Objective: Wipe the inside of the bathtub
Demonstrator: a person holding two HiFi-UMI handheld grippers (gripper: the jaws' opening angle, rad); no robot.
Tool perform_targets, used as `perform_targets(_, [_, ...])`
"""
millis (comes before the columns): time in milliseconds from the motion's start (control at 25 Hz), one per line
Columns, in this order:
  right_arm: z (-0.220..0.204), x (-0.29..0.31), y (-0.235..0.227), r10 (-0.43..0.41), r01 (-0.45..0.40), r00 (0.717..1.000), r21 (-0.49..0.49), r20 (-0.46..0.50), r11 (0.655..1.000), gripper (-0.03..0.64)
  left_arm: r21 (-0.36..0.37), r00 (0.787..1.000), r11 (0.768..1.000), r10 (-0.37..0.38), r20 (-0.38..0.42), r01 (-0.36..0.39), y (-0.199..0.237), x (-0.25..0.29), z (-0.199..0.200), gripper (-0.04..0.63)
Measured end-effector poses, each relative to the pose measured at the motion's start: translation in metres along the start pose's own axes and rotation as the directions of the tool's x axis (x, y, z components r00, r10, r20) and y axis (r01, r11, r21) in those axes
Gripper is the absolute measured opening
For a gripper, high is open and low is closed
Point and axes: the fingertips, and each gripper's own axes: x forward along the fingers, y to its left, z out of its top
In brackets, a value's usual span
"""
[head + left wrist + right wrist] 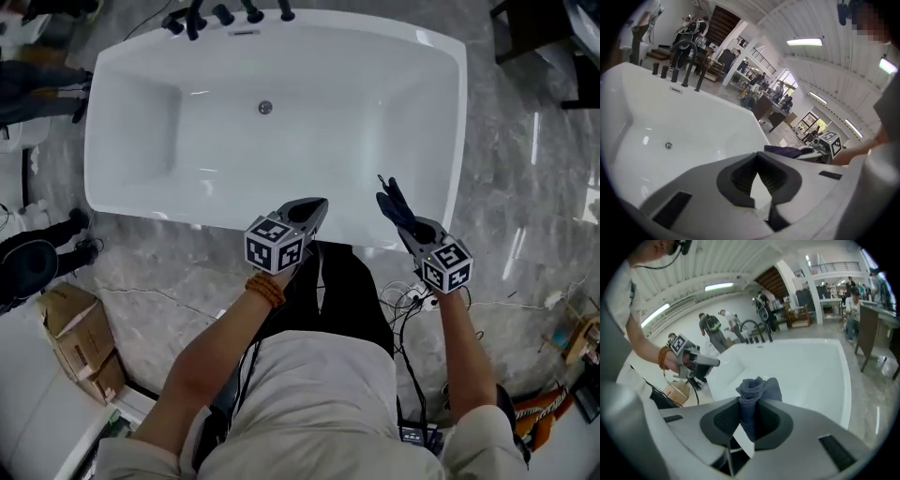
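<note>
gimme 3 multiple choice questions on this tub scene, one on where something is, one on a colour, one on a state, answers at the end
1. Where is the round metal drain of the white bathtub?
A. on the rim
B. in the tub bottom, toward the black taps
C. outside the tub

2. What colour is the crumpled cloth in the right gripper?
A. yellow
B. white
C. dark blue

3. How is the left gripper?
A. shut, empty
B. shut on the cloth
C. wide open

Answers: 1 B, the head view shows it low in the basin below the taps. 2 C, the right gripper view shows dark blue fabric between its jaws. 3 A, its jaw tips meet with nothing between them.
</note>
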Motion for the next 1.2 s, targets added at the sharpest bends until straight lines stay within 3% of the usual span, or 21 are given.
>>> perform_targets(80, [0.052,-0.02,0.025,0.006,-0.003,0.992,-0.028,0.126,1.0,0.075,0.043,0.998,0.999,-0.005,0.063,0.002,-0.012,-0.021,0.029,0.0])
perform_targets(200, [0.124,-0.051,0.061,0.023,-0.007,0.956,-0.055,0.293,0.998,0.075,0.098,0.988,0.995,-0.027,0.154,0.012,-0.035,-0.052,0.075,-0.002])
perform_targets(480, [0.234,-0.126,0.159,0.032,0.041,0.853,-0.127,0.521,0.991,0.075,0.195,0.938,0.98,-0.101,0.332,0.036,-0.096,-0.139,0.156,-0.003])
perform_targets(600, [0.272,-0.151,0.191,0.018,0.124,0.807,-0.2,0.591,0.972,0.075,0.275,0.908,0.961,-0.133,0.396,0.021,-0.117,-0.17,0.191,-0.003])
perform_targets(720, [0.303,-0.169,0.221,0.004,0.196,0.766,-0.24,0.643,0.951,0.075,0.357,0.866,0.934,-0.181,0.466,0.003,-0.14,-0.208,0.222,-0.005])
perform_targets(960, [0.34,-0.209,0.272,0.026,0.249,0.701,-0.279,0.712,0.927,0.075,0.493,0.776,0.869,-0.284,0.563,-0.039,-0.2,-0.278,0.258,-0.008])
perform_targets(1120, [0.356,-0.238,0.3,0.051,0.278,0.658,-0.306,0.751,0.91,0.075,0.545,0.746,0.837,-0.335,0.576,-0.045,-0.236,-0.306,0.27,-0.011])
perform_targets(1200, [0.363,-0.249,0.309,0.057,0.302,0.639,-0.319,0.767,0.899,0.075,0.557,0.741,0.829,-0.345,0.576,-0.047,-0.249,-0.315,0.276,-0.011])
